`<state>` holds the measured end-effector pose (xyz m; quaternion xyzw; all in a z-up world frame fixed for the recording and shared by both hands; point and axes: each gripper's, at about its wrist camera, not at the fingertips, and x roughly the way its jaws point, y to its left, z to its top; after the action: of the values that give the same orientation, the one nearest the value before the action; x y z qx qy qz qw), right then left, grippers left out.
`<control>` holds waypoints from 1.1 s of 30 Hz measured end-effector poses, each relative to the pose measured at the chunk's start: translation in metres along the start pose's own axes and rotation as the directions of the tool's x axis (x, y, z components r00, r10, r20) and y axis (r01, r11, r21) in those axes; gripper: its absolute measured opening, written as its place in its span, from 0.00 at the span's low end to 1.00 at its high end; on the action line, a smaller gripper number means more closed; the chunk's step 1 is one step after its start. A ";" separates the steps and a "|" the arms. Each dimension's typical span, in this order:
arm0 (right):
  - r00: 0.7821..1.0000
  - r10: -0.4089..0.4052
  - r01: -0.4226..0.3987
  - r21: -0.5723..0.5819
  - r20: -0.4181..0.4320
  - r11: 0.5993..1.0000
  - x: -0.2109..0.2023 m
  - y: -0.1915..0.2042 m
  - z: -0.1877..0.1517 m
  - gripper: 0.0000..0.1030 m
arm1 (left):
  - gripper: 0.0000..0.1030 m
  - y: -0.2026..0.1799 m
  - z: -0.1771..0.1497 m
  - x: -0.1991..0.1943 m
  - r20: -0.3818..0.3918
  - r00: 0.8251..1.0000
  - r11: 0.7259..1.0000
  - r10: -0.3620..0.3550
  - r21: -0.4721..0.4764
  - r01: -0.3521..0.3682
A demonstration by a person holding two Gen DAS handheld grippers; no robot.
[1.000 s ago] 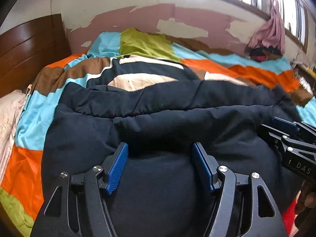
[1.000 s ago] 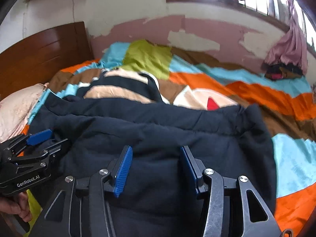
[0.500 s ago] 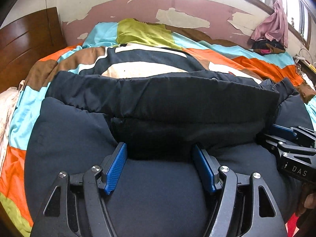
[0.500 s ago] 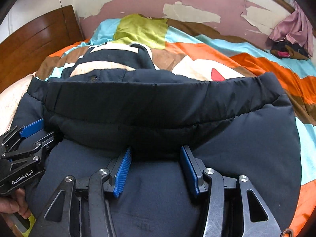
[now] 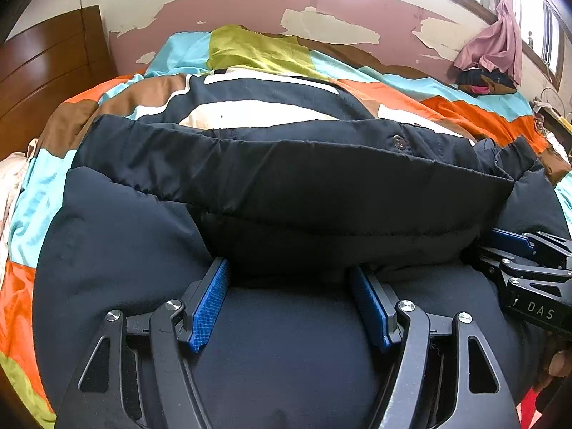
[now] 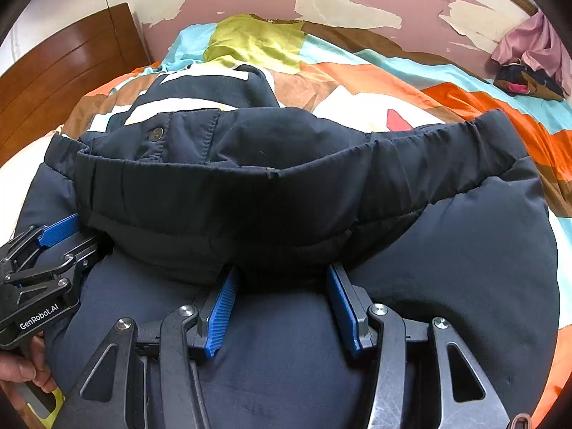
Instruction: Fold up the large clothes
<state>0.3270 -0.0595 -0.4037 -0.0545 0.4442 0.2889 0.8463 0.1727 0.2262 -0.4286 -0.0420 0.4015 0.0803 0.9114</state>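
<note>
The left gripper (image 5: pixel 291 271) points steeply downward, its blue-padded fingers (image 5: pixel 211 298) spread wide, their tips tucked under a dark fabric fold. The right gripper (image 6: pixel 282 275) sits just beside it at the same tilt, jaws likewise apart. A hand (image 6: pixel 21 375) grips the left gripper's handle; fingertips (image 5: pixel 557 364) show on the right one's.

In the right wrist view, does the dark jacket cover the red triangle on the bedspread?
No, the red triangle shows just beyond the dark jacket.
</note>
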 end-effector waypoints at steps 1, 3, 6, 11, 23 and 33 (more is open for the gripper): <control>1.000 0.000 0.000 0.001 -0.002 1.000 0.001 0.000 0.000 0.47 | 0.62 0.000 0.000 0.001 -0.002 1.000 1.000 -0.001 -0.001 0.001; 1.000 -0.001 0.001 0.002 -0.006 1.000 0.001 0.000 0.000 0.47 | 0.62 0.000 0.000 0.002 -0.005 1.000 1.000 -0.003 -0.002 0.003; 1.000 -0.001 0.001 0.003 -0.011 1.000 0.002 -0.001 0.000 0.47 | 0.63 0.001 0.000 0.004 -0.008 1.000 1.000 -0.005 -0.002 0.005; 1.000 0.001 -0.001 0.005 -0.011 1.000 0.002 -0.001 0.002 0.48 | 0.63 0.001 0.000 -0.001 0.006 1.000 1.000 -0.003 0.003 0.003; 0.990 0.011 -0.010 -0.003 0.137 1.000 -0.048 -0.027 0.015 0.71 | 0.65 0.046 0.020 -0.037 0.071 0.997 1.000 0.018 -0.026 -0.017; 0.990 0.058 -0.060 0.007 0.131 0.998 -0.093 -0.112 0.013 0.97 | 0.65 0.131 0.013 -0.061 0.020 1.000 0.999 0.004 -0.041 -0.003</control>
<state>0.3555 -0.1885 -0.3411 -0.0177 0.3908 0.3145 0.8649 0.1176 0.3501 -0.3762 -0.0593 0.3907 0.0905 0.9142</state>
